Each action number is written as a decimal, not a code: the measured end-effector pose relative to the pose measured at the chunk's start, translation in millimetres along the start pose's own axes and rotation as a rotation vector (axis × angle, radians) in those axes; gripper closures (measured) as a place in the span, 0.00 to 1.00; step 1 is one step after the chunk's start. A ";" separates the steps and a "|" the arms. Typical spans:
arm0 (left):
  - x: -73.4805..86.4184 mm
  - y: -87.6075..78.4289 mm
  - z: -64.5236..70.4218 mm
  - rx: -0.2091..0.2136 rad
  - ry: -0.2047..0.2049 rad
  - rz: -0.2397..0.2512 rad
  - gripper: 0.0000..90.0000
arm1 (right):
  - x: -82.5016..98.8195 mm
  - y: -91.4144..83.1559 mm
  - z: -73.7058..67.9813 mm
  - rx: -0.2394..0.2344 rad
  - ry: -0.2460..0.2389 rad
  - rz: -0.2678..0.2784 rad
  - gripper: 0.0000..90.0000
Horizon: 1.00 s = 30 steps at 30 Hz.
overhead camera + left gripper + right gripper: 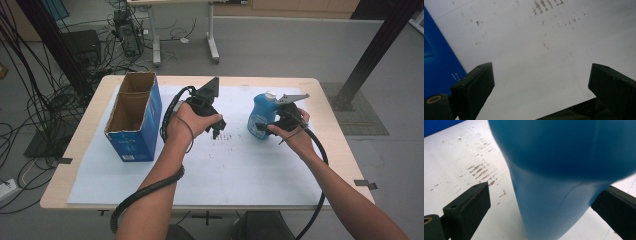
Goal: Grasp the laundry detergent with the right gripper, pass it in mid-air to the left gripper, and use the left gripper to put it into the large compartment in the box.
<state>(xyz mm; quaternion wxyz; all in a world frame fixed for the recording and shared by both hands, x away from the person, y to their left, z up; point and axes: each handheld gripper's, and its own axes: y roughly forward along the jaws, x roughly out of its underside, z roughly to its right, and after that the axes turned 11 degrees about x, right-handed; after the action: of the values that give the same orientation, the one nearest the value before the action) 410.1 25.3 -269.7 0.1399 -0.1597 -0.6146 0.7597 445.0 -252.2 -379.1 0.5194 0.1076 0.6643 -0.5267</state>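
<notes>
Blue bottle [262,116] sits loosely between the wide-open right gripper [544,202], near the table edge [327,120].

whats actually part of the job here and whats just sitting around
In the job:
- blue bottle, standing between the open jaws of the right gripper
- left gripper, open, above the white mat

Likely in the job, not yet touched:
- open blue cardboard box at the left of the table

Just lying about:
- cables on the floor
- second table behind
</notes>
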 end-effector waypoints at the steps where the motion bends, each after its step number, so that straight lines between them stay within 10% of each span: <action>1: 0.1 0.0 0.1 -0.001 -0.002 0.000 0.08 | -0.1 -0.2 0.0 0.001 0.000 0.002 0.03; 30: 0.4 -3.7 1.4 -0.002 0.000 0.015 0.08 | -0.4 -1.9 -1.0 0.003 -0.006 0.029 0.03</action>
<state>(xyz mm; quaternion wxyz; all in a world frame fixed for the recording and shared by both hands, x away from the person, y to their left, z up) 409.2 25.0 -265.8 0.1341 -0.1643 -0.6142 0.7601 443.2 -252.0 -377.7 0.5286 0.1162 0.6605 -0.5204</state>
